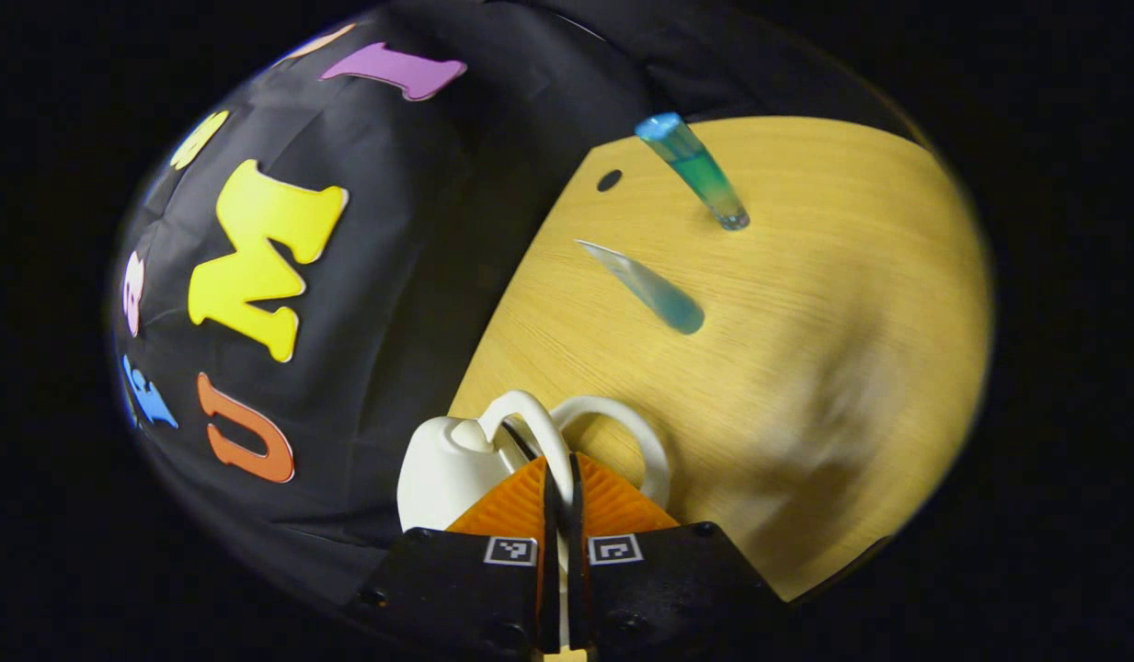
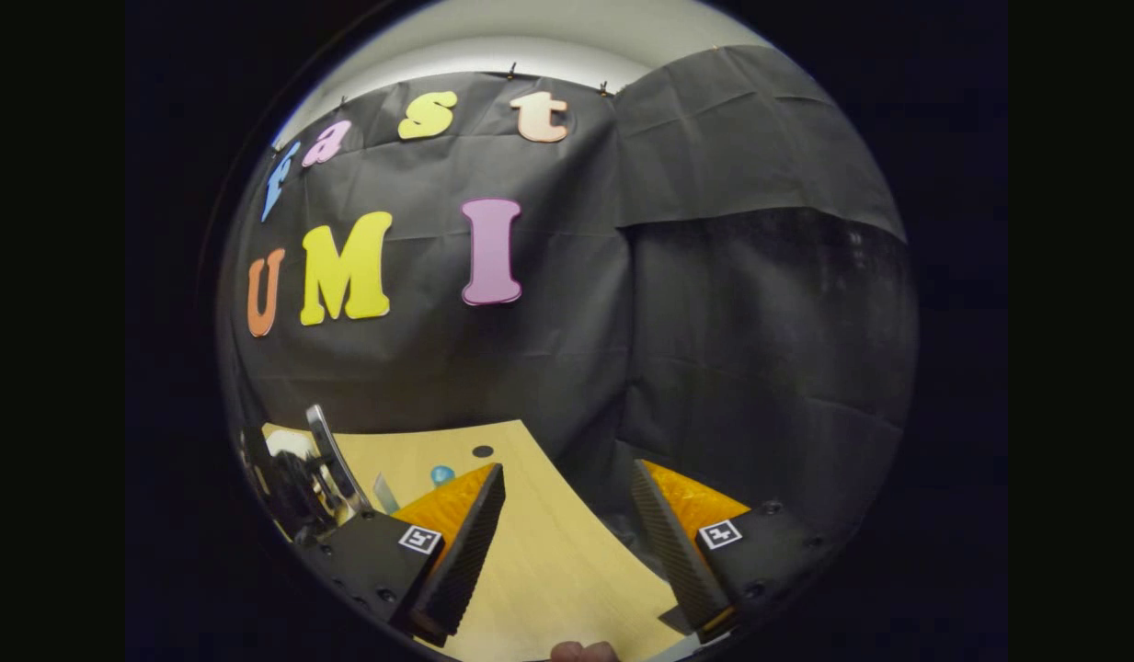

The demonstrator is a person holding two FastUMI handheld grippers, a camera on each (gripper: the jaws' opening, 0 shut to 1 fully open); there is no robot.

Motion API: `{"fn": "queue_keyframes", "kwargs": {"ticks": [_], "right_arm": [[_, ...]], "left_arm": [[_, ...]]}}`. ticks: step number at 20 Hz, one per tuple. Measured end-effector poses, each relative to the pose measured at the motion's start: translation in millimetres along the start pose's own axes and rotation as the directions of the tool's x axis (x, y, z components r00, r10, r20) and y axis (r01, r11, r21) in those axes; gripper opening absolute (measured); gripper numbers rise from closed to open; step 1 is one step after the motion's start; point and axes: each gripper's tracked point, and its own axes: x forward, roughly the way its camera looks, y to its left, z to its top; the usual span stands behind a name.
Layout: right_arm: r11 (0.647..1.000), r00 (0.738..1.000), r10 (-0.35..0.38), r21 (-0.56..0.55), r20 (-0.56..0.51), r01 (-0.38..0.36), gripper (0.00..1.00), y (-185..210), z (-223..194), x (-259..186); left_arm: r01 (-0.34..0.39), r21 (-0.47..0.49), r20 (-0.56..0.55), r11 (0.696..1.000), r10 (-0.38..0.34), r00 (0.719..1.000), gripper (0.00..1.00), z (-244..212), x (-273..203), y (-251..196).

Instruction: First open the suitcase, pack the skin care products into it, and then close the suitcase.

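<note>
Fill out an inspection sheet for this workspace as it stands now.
Surface: wooden table, light grain, a small dark hole near its far edge.
Job's things: white handle at the table's near edge; blue-green tube standing tilted; clear blue tube lying flat, apart from it.
Clutter: nothing seen.
Grippers: left gripper closed on the white handle; right gripper open, holding nothing, above the table edge.
Cables: nothing seen.
Surroundings: black cloth wall behind the table; a metal frame in the right gripper view, unclear.
</note>
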Motion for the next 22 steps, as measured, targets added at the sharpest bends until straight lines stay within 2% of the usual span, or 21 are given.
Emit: {"fn": "queue_keyframes", "kwargs": {"ticks": [3,5,6,8,10,11,13,15,16,19,21,22], "right_arm": [[0.998,0.998,0.057,-0.011,0.008,-0.057,0.82,33,8,-1],[0.995,0.995,0.103,-0.014,0.016,-0.103,0.80,60,18,-3],[0.992,0.992,0.128,-0.018,0.019,-0.127,0.82,73,22,-4],[0.985,0.986,0.168,-0.030,0.023,-0.167,0.83,99,28,-7],[0.976,0.977,0.212,-0.048,0.016,-0.211,0.82,125,32,-13],[0.972,0.973,0.229,-0.061,0.014,-0.228,0.80,136,33,-15],[0.965,0.969,0.248,-0.087,0.007,-0.247,0.83,153,33,-22],[0.959,0.965,0.263,-0.111,-0.008,-0.262,0.85,170,30,-27],[0.954,0.963,0.270,-0.127,-0.017,-0.270,0.80,177,28,-29],[0.946,0.961,0.274,-0.174,-0.029,-0.275,0.81,194,25,-37],[0.943,0.964,0.265,-0.200,-0.036,-0.267,0.80,201,23,-39],[0.944,0.965,0.257,-0.204,-0.044,-0.261,0.80,204,21,-39]], "left_arm": [[-0.046,-0.171,0.107,0.984,0.065,0.992,0.05,10,-29,60],[-0.050,-0.290,0.162,0.956,0.100,0.982,0.05,5,-48,104],[-0.056,-0.334,0.185,0.941,0.124,0.975,0.04,-4,-55,128],[-0.102,-0.407,0.205,0.908,0.200,0.958,0.04,-36,-65,182],[-0.146,-0.481,0.183,0.864,0.262,0.948,0.04,-87,-65,226],[-0.167,-0.520,0.168,0.838,0.292,0.942,0.04,-116,-63,244],[-0.201,-0.600,0.142,0.774,0.350,0.926,0.05,-174,-58,274],[-0.221,-0.676,0.085,0.703,0.372,0.924,0.04,-232,-45,290],[-0.226,-0.706,0.059,0.671,0.374,0.926,0.04,-258,-38,294],[-0.218,-0.792,-0.009,0.570,0.346,0.938,0.05,-324,5,289],[-0.199,-0.838,-0.057,0.507,0.283,0.958,0.04,-367,49,268],[-0.187,-0.867,-0.085,0.463,0.232,0.969,0.05,-386,70,252]]}}
